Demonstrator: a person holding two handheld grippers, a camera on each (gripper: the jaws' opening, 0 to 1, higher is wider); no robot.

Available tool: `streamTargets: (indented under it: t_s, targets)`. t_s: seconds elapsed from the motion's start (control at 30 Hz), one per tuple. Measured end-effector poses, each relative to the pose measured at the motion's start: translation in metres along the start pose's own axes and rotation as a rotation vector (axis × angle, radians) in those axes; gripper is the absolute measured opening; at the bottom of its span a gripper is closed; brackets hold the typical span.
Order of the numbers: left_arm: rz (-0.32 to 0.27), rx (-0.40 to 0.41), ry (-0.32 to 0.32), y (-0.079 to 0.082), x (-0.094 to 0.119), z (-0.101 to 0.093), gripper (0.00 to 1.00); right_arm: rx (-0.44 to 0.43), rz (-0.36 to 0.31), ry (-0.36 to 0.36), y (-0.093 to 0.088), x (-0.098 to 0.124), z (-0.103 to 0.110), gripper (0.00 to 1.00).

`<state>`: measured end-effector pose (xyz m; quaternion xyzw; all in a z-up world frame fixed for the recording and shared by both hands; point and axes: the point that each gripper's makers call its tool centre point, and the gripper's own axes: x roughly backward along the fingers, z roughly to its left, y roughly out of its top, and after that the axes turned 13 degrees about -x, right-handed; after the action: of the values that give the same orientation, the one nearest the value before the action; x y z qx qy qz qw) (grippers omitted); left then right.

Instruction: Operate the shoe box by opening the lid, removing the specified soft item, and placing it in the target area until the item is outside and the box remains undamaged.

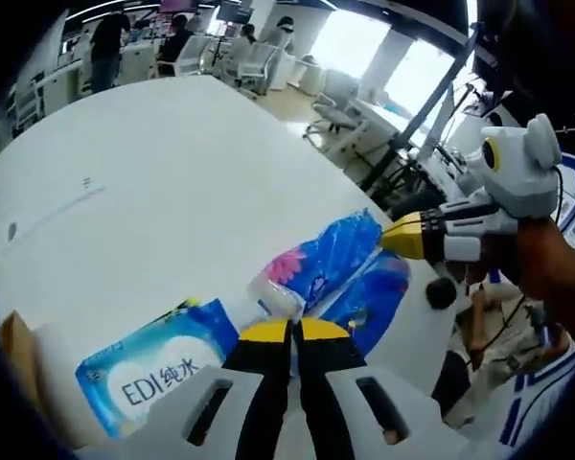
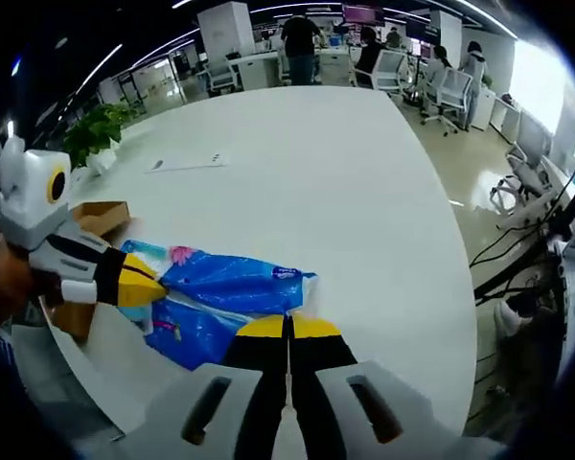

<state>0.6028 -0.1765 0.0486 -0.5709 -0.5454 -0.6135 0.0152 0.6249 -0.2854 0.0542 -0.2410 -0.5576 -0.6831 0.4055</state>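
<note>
The left gripper (image 1: 289,331) rises from the bottom of the left gripper view with its yellow-tipped jaws pressed together, nothing between them; their tips sit just in front of a blue floral tissue pack (image 1: 326,264) lying on the white table (image 1: 163,192). The right gripper (image 2: 289,328) is likewise clenched on nothing in the right gripper view, its tips close to the edge of the same blue pack (image 2: 235,280), whether touching it I cannot tell.

In the left gripper view the right gripper comes in from the right, held in a hand (image 1: 546,264), its yellow tip at the far end of the blue pack. A second blue packet printed "EDI" (image 1: 153,369) lies just left of the left gripper's jaws, beside the floral pack. In the right gripper view another blue wrapped pack (image 2: 187,331) lies just under the long one, and the brown cardboard shoe box (image 2: 101,218) sits behind the left gripper at the table's edge.

A sheet of paper (image 2: 187,161) lies farther off on the table. A potted plant (image 2: 91,132) stands beyond the table's edge. Beyond are office chairs (image 2: 450,88), desks and people (image 2: 300,36) standing at the back, with bright windows along one side.
</note>
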Motion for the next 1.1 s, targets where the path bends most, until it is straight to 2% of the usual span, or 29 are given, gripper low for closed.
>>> streamTargets:
  t_s: [0.37, 0.6, 1.03, 1.1]
  targets:
    - [0.035, 0.01, 0.001, -0.011, -0.025, 0.005, 0.0, -0.002, 0.029, 0.004, -0.01, -0.028, -0.018, 0.0]
    - [0.065, 0.015, 0.007, -0.021, -0.038, 0.01, 0.0, -0.003, 0.042, 0.009, -0.021, -0.039, -0.02, 0.0]
    - [0.068, 0.01, 0.023, -0.026, -0.045, 0.015, 0.04, 0.001, 0.047, 0.018, -0.029, -0.047, -0.024, 0.0]
    - [0.068, 0.013, 0.022, -0.026, -0.045, 0.015, 0.05, -0.004, 0.02, 0.013, -0.024, -0.046, -0.025, 0.02]
